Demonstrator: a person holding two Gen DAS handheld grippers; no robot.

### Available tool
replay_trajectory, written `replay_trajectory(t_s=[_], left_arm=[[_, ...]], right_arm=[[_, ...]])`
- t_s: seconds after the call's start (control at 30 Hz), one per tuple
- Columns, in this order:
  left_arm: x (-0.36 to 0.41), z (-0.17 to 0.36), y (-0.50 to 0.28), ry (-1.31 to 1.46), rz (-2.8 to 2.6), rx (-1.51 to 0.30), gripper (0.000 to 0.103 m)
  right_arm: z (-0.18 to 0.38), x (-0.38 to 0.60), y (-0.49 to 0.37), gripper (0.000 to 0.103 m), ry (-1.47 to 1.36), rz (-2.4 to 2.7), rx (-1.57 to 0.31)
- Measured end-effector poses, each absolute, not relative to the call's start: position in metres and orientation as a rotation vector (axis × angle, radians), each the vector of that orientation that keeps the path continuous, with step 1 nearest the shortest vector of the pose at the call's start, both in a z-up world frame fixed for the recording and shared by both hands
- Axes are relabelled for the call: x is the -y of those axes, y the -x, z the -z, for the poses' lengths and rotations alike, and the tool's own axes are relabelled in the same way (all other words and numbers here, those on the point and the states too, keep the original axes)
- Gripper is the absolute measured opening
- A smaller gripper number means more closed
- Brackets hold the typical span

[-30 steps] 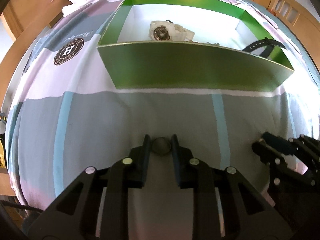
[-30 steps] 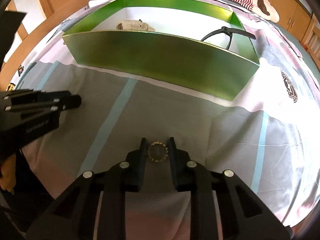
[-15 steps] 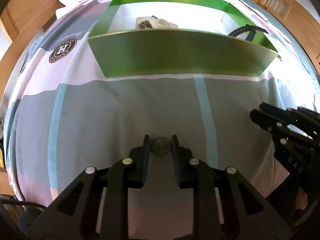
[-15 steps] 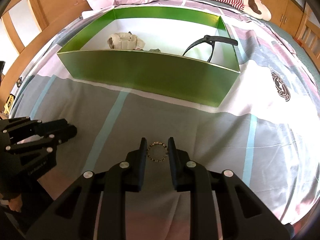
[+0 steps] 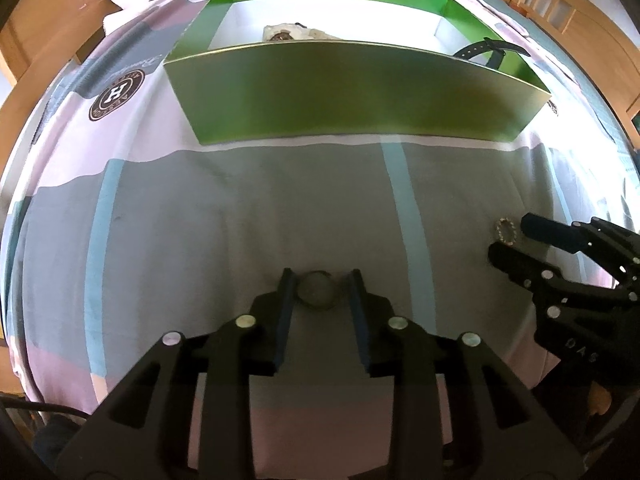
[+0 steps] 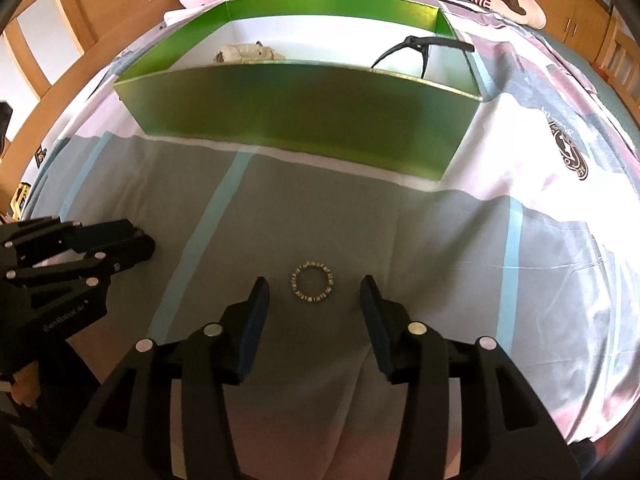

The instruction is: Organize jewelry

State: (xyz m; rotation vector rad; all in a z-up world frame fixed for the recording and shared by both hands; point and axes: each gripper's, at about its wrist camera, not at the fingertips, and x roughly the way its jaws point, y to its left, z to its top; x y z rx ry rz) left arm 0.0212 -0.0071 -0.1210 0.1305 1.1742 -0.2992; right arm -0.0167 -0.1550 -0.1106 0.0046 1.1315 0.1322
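Spread across the bed under both of your tools is a patchwork bedsheet (image 5: pixel 240 208) in grey, pink and pale blue, with a green cardboard box (image 5: pixel 360 92) standing beyond, past the grey band.

On your left, the left gripper (image 5: pixel 320 276) has loosened: a second ago its blue-padded fingers were squeezed onto the plain round ring (image 5: pixel 319 291), and now the jaws are opening, with a sliver of sheet visible on each side of the ring. The ring lies on the grey cloth between the pads, no longer pinched.

To your right, the right gripper (image 6: pixel 314 286) has done the same, only further. Its jaws are opening wide, and the studded gold ring (image 6: pixel 313 282) that was clamped between them a moment ago now rests flat on the sheet, well clear of both fingers.

Inside the box you can see a cream-coloured watch (image 6: pixel 248 53) at the left and a black watch strap (image 6: pixel 420 46) arching up at the right.

So both rings are set down short of the box, not in it. My read is that you are re-gripping or repositioning; neither ring counts as organized until it crosses that green wall.
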Motion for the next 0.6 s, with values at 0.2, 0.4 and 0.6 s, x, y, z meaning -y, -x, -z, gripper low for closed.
replay_trajectory(t_s=[0.2, 0.4, 0.6], left_arm=[[0.0118, 0.1225, -0.0200, -0.135, 0.306, -1.176, 0.039], [0.0170, 0.1231, -0.0217, -0.142, 0.290, -1.171, 0.037], [0.0106, 0.1206, -0.0232, -0.130, 0.266, -1.165, 0.021]], right_arm=[[0.1121, 0.1507, 0.0106, 0.047, 0.035, -0.132, -1.123], [0.1137, 0.1509, 0.0110, 0.046, 0.041, -0.138, -1.115], [0.1115, 0.1485, 0.0145, 0.022, 0.040, -0.150, -1.112]])
